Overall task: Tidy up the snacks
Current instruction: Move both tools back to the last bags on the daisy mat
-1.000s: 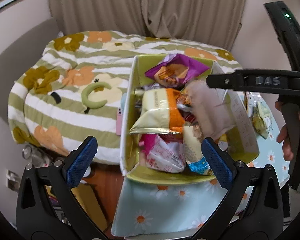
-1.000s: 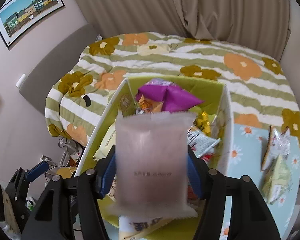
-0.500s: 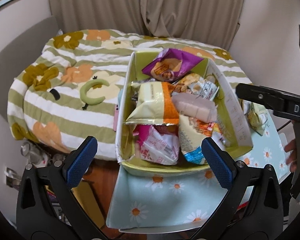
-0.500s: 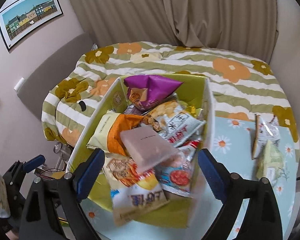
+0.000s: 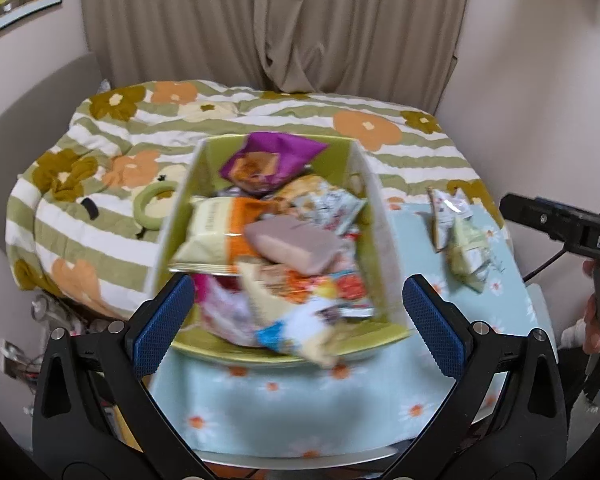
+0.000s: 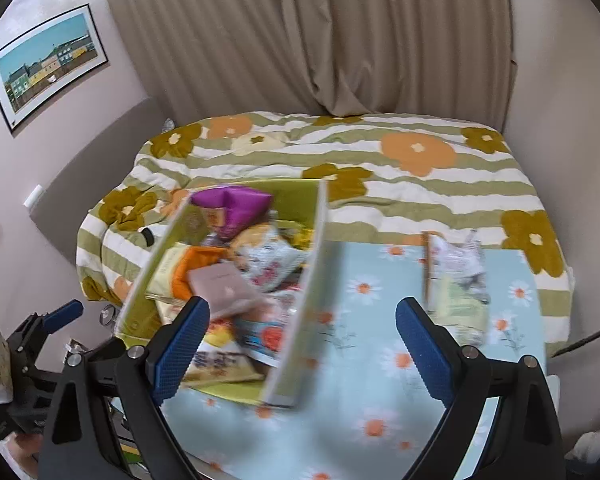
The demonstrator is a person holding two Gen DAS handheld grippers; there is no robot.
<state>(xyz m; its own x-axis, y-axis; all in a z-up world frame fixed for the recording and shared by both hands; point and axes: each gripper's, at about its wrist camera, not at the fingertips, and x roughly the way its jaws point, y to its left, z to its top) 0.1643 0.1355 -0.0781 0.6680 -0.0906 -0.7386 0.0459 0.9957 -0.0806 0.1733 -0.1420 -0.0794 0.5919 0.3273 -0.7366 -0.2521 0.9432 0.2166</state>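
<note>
A green open box (image 5: 374, 216) (image 6: 318, 240) full of snack packets stands on the daisy-print table. A pale pink packet (image 5: 296, 242) (image 6: 222, 286) lies on top of the pile, near a purple bag (image 5: 270, 158) (image 6: 232, 208) and an orange-and-cream bag (image 5: 216, 236). Two loose packets (image 5: 460, 236) (image 6: 456, 284) lie on the cloth right of the box. My left gripper (image 5: 298, 324) is open and empty in front of the box. My right gripper (image 6: 300, 344) is open and empty, near the box's right wall. Both views are blurred.
The daisy tablecloth (image 5: 300, 400) (image 6: 380, 360) ends at the near edge. A bed with a flowered, striped quilt (image 5: 100, 184) (image 6: 400, 176) lies behind the table. Curtains hang at the back. The right gripper's body (image 5: 560, 224) shows at the right edge.
My right gripper opened and dropped the pink packet into the box, then drew back and to the right. My left gripper's view shifted right, so the loose packets now show.
</note>
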